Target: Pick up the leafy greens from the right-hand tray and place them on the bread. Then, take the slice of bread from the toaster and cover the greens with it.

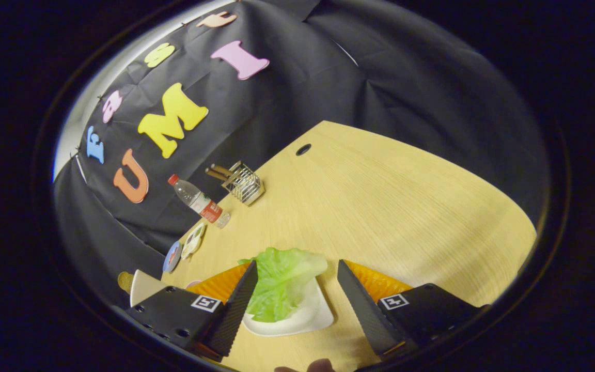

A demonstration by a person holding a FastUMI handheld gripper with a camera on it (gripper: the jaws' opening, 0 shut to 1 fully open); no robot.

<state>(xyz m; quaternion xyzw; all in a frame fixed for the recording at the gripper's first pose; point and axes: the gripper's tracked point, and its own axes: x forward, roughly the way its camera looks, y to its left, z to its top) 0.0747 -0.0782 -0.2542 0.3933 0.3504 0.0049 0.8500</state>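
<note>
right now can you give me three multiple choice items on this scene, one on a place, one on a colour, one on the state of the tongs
1. Where do the leafy greens lie?
A. on the white tray between the fingers
B. inside the wire rack
C. beside the bottle

2. What colour is the cap of the water bottle?
A. blue
B. red
C. green

3. How are the tongs set?
A. shut on the greens
B. shut on the tray
C. open, fingers apart on either side of the greens

Answers:
1 A, the leaf rests on the tray between the fingers.
2 B, the cap is red.
3 C, a wide gap separates the fingers, and they do not clamp the leaf.
</note>
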